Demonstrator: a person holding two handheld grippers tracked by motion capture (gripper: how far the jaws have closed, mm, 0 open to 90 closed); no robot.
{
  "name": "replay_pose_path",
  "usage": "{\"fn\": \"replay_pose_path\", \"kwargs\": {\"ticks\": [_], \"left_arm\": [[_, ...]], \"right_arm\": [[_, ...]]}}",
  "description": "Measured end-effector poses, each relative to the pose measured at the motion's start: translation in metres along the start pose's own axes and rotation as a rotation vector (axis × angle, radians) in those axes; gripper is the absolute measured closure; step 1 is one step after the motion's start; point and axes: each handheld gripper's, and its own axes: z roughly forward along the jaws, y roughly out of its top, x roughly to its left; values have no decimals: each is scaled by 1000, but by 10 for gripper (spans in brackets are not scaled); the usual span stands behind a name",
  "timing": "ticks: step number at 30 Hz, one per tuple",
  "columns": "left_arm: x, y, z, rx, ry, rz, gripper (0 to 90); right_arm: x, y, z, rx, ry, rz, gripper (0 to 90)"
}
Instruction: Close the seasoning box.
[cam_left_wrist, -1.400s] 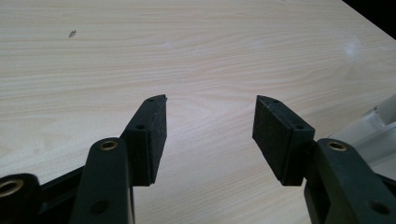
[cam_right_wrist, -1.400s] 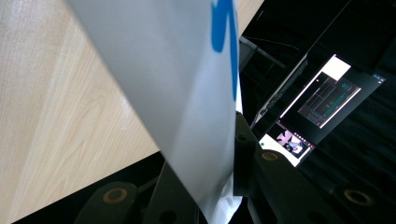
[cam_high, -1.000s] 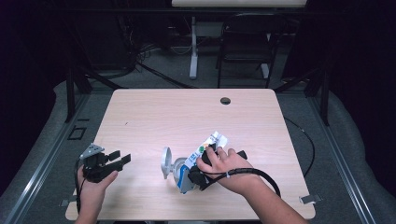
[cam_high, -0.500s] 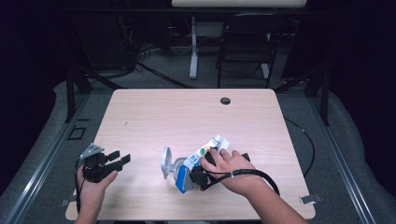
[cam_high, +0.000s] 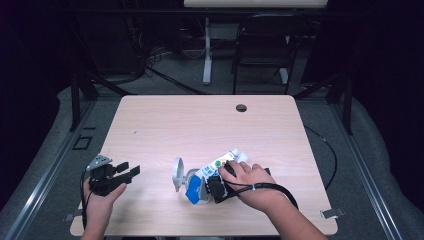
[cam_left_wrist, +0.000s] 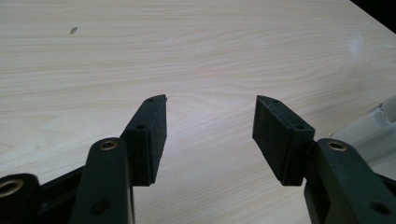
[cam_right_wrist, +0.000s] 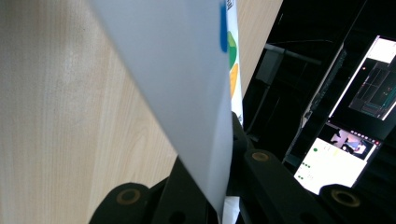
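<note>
On the desk (cam_high: 165, 125) near its front edge, high view, I see my right claw (cam_high: 216, 187) pinching the white carton (cam_high: 212, 172) lying beside a grey stand (cam_high: 178, 174); a swing could topple that. Left claw (cam_left_wrist: 210, 126) view: spread, empty. Right claw view: carton (cam_right_wrist: 187, 93) nipped at its thin edge, may slip or crumple.

Light wood-grain surface (cam_high: 200, 130) fills the middle of the high view, with a round dark grommet hole (cam_high: 241, 107) near its far edge, right of centre. A small dark speck (cam_left_wrist: 73, 31) marks the wood at upper left of the left gripper view. Grey carpeted floor (cam_high: 380, 165) borders the surface on both sides. Upper centre: black folding chair (cam_high: 262, 60), and left of it a white post (cam_high: 207, 50) of another desk. Cables tangle on the floor at upper left (cam_high: 160, 55). Lit monitors (cam_right_wrist: 345, 154) stand at the right of the right gripper view.
</note>
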Motion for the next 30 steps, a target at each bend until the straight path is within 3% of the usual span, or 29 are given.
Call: {"fn": "replay_pose_path", "kwargs": {"ticks": [6,30], "left_arm": [[-1,-1,2,2,1,4,452],[-1,2,-1,-6,4,-2,452]], "right_arm": [[4,-4,1,-44,25,74,900],[11,-12,6,-119,49,220,900]]}}
